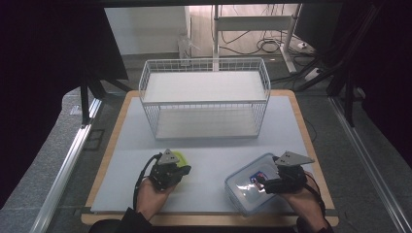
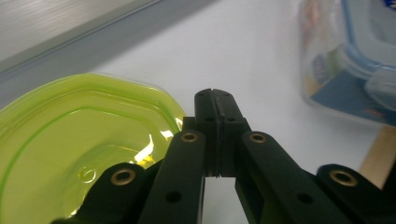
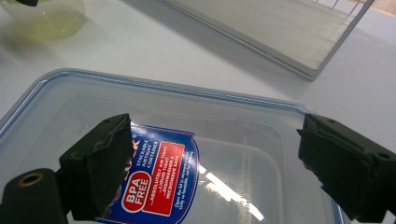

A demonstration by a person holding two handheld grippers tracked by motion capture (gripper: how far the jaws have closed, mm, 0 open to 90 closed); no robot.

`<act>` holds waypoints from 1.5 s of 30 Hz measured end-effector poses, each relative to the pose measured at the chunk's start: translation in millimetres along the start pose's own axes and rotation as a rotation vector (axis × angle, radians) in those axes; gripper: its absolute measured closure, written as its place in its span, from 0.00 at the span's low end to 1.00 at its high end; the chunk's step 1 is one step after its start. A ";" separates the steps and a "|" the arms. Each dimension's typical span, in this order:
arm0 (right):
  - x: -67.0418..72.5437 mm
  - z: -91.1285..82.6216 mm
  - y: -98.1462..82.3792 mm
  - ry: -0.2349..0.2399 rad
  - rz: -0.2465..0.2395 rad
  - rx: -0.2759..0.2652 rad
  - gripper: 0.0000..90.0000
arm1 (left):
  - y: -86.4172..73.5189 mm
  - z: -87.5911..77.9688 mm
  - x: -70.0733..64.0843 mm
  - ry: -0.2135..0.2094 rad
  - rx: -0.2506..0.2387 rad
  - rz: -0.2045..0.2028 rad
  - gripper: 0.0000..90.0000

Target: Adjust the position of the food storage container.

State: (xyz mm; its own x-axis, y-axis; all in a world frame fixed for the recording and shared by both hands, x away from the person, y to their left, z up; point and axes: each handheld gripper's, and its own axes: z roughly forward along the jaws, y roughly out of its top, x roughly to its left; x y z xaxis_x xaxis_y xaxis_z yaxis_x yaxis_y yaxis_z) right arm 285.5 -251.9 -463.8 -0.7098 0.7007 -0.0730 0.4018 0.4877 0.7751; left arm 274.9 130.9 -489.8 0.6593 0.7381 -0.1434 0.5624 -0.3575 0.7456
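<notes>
- High view: left tool (image 1: 179, 171) is pressed together, empty, right beside the green bowl (image 1: 180, 158) at near left.
- Right tool (image 1: 264, 183) is spread wide over the clear box (image 1: 243, 187) at near right, probably lining up a grab.
- Bowl's mostly hidden behind the left tool.

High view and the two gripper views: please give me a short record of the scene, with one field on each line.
left gripper: shut, holds nothing, beside the green bowl
right gripper: open, above the lid of the clear box
box label: blue and red, reads BPA FREE
wire rack: white, two shelves, at the far side of the table
</notes>
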 end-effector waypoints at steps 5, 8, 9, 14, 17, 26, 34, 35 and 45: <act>0.1 0.0 -0.2 -0.004 -0.005 -0.002 0.11 | -4.1 -7.1 12.6 0.043 -0.003 -0.029 1.00; -0.2 -0.3 -0.2 -0.005 -0.006 -0.006 0.11 | -7.9 -11.5 20.5 0.099 0.015 -0.033 1.00; -0.1 -0.5 -0.1 -0.005 -0.006 -0.008 0.11 | -10.0 -12.3 23.9 0.113 0.020 -0.035 1.00; -0.4 -0.7 -0.3 -0.007 -0.006 -0.010 0.11 | -15.5 -21.3 36.4 0.118 0.001 -0.074 1.00; -0.5 -0.8 -0.3 -0.008 -0.006 -0.011 0.11 | -18.3 -26.8 43.6 0.133 -0.007 -0.093 1.00; -4.0 -1.0 -1.0 0.001 0.055 -0.007 0.14 | -30.0 -34.2 63.8 0.160 -0.004 -0.153 1.00; -18.6 -12.7 -1.3 -0.009 0.137 0.006 0.39 | -20.9 -20.1 29.0 0.043 -0.045 -0.061 0.98; -18.6 -12.7 -1.3 -0.009 0.137 0.006 0.39 | -20.9 -20.1 29.0 0.043 -0.045 -0.061 0.97; -42.8 -40.0 -17.4 -0.092 0.144 0.021 0.90 | -11.1 19.2 -49.8 -0.177 -0.031 0.107 0.97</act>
State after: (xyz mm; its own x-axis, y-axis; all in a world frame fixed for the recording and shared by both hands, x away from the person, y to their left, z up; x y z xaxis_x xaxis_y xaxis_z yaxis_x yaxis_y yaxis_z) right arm 285.7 -311.2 -449.1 -0.5889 0.8080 -0.0200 0.5080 0.3893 0.7683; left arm 245.4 87.0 -503.4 0.7936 0.5835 -0.1725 0.4704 -0.4084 0.7823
